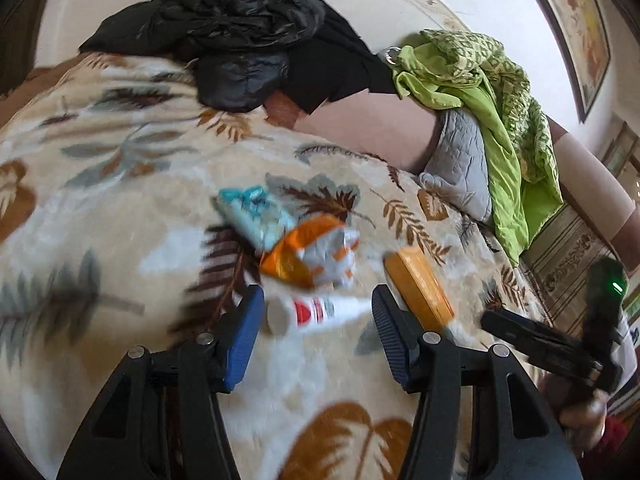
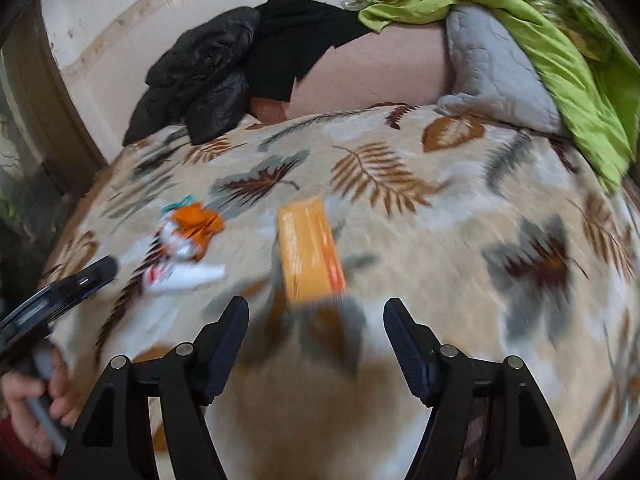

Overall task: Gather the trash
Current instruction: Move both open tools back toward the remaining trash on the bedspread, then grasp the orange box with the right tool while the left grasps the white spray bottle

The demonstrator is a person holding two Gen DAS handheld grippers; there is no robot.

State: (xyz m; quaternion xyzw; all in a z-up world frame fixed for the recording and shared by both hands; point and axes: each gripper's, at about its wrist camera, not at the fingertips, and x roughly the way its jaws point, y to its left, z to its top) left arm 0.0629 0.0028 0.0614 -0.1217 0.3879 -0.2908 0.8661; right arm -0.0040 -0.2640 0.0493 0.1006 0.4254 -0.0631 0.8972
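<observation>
Trash lies on a leaf-patterned blanket (image 1: 120, 208) on a bed. A white tube with a red label (image 1: 308, 312) lies between the open fingers of my left gripper (image 1: 316, 300), apart from them. Beyond it sit a crumpled orange and silver wrapper (image 1: 312, 256) and a light blue packet (image 1: 256, 216). A flat orange box (image 1: 420, 288) lies right of the tube. My right gripper (image 2: 316, 312) is open and empty, just short of the orange box (image 2: 310, 256). The tube (image 2: 184, 276) and the wrapper (image 2: 192, 232) lie to its left.
A black jacket (image 1: 224, 32) is heaped at the back of the bed. A green cloth (image 1: 500, 120) drapes over a grey quilted pillow (image 1: 460, 168) at the right. The blanket (image 2: 460, 240) spreads wide around the trash. The right gripper's body (image 1: 560, 344) shows at the left view's right edge.
</observation>
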